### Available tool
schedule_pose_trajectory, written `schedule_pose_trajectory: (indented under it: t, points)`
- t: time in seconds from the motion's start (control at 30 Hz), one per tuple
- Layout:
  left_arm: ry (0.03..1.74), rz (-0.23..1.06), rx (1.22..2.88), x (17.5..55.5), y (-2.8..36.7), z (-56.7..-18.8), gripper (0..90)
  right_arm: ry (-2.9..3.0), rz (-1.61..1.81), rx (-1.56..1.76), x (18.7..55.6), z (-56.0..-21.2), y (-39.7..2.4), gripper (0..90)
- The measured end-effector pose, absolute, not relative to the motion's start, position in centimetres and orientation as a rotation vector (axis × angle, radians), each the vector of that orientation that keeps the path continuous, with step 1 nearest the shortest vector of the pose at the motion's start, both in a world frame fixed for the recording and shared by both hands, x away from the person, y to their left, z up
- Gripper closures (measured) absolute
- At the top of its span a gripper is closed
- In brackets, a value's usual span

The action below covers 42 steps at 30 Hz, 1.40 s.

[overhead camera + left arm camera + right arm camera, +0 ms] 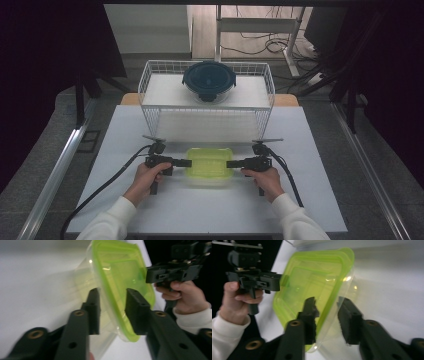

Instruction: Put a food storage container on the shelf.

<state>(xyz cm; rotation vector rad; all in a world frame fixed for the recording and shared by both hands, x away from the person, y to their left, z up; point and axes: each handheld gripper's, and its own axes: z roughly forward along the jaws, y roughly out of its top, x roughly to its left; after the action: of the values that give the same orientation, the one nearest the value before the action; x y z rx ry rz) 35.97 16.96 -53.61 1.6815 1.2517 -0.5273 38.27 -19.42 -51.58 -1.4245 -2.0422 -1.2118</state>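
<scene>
1. High view: a green-lidded box (209,165) sits on the table (150,200) before the wire rack (150,80), which holds a dark bowl (209,80). The left gripper (186,163) and right gripper (231,163) meet its ends, likely for a balanced two-handed lift.
2. Left gripper view: the jaws straddle the lid's rim, one above, one below; whether the pads press on it I cannot tell.
3. Right gripper view: likewise.

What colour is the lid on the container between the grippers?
Translucent lime green lid, clearest in the right gripper view.
</scene>
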Motion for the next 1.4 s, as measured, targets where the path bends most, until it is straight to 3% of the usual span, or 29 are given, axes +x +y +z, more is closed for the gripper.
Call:
schedule_pose_trajectory:
  t: [0.13, 0.33, 1.4]
  points:
    - [1.237, -0.516, 1.688, 35.4, 17.0, -53.0, 74.5, -1.984, -1.228, -1.454, 38.2, -51.3, -19.8, 76.9]
    - [1.225, -0.484, 1.677, 34.7, 17.1, -52.1, 79.0, -2.015, -1.242, -1.447, 37.7, -50.6, -19.8, 79.0]
    - [1.092, -0.321, 1.670, 32.2, 16.2, -46.9, 81.4, -2.130, -1.468, -1.325, 34.3, -44.9, -21.1, 79.6]
